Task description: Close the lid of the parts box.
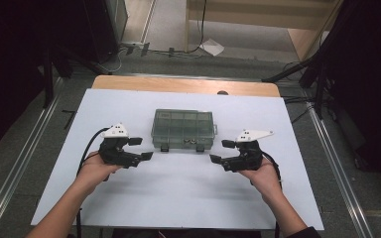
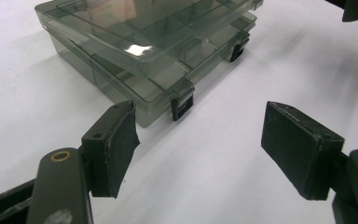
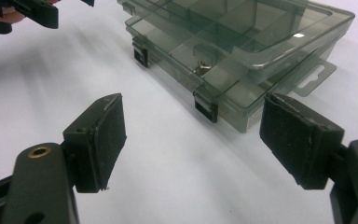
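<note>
A smoky clear plastic organiser box [image 1: 183,129] with its lid down lies in the middle of the white table top. Two black latches sit on its near side, the left latch [image 2: 182,107] and the right latch [image 3: 206,109]. A small metal part [image 3: 202,68] lies in one compartment. My left gripper [image 1: 141,148] hovers just left of the box's near corner, jaws wide and empty. My right gripper [image 1: 222,151] hovers just right of the near side, jaws also wide with nothing between them. In the left gripper view the gripper [image 2: 198,151] points at the left latch; in the right gripper view the gripper [image 3: 191,147] points at the right latch.
The white sheet [image 1: 178,193] covers a wooden table whose far edge [image 1: 183,85] shows. Metal rails [image 1: 15,168] run along both sides on the floor. Cables and a white paper [image 1: 212,47] lie on the floor beyond the table.
</note>
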Tool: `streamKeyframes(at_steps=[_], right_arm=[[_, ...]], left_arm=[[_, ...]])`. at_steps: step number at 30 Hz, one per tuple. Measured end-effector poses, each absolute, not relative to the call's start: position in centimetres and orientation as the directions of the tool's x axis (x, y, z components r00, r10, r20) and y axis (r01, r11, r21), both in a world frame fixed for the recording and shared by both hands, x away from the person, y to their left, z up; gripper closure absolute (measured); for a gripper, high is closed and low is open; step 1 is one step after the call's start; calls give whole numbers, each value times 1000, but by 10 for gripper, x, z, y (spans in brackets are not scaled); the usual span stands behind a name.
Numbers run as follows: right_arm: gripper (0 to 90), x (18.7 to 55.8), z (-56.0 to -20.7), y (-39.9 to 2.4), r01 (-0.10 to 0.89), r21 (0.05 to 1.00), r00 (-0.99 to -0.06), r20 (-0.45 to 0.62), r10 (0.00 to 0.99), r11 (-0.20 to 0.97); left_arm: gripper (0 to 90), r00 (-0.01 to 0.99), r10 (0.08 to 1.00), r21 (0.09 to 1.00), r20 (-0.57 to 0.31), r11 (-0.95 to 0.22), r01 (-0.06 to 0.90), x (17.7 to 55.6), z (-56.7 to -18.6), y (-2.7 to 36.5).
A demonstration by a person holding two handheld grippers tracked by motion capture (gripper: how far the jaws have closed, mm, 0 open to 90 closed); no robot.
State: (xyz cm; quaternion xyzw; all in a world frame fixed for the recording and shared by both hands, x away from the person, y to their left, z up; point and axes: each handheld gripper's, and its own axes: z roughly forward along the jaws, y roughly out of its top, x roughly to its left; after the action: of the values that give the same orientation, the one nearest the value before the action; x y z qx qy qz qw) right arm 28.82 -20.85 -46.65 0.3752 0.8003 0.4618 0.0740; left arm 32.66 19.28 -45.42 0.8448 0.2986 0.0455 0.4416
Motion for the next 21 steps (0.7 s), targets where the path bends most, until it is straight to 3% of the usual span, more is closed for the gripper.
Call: streamKeyframes(at_steps=[21], right_arm=[[232, 268, -473, -220, 526, 795, -716, 222, 662, 302]], left_arm=[[268, 818, 551, 770, -167, -445, 457, 304, -457, 210]])
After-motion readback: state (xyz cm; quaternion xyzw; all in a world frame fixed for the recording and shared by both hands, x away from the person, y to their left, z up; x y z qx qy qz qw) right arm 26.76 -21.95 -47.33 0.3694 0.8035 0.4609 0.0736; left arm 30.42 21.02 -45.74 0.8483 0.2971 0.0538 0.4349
